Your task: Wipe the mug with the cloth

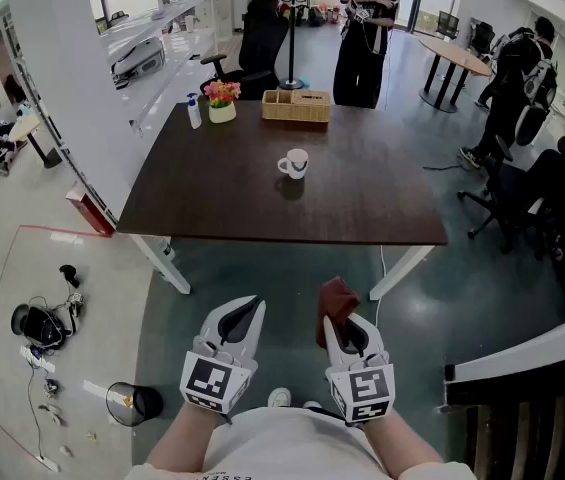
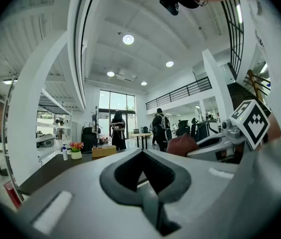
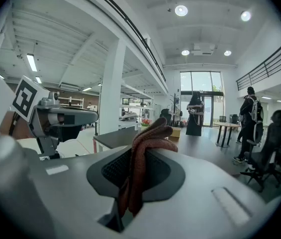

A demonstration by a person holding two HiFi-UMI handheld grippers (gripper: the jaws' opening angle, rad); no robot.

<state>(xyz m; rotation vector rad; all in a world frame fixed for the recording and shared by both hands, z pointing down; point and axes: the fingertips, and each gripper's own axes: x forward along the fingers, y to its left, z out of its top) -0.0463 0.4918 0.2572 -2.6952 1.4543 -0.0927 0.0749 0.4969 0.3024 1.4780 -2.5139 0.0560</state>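
Note:
A white mug (image 1: 294, 164) stands near the middle of the dark brown table (image 1: 212, 193), well ahead of both grippers. My right gripper (image 1: 335, 320) is shut on a reddish-brown cloth (image 1: 337, 299); in the right gripper view the cloth (image 3: 144, 156) hangs bunched between the jaws of the right gripper (image 3: 139, 158). My left gripper (image 1: 251, 308) is shut with nothing in it, as the left gripper view confirms for the left gripper (image 2: 141, 157). Both are held low, over the floor in front of the table's near edge.
A wicker basket (image 1: 296, 106), a flower pot (image 1: 222, 100) and a spray bottle (image 1: 194, 111) sit at the table's far edge. A person (image 1: 365, 33) stands behind the table. Office chairs (image 1: 522, 193) are at the right, a bin (image 1: 134, 401) and cables (image 1: 42, 328) on the floor at the left.

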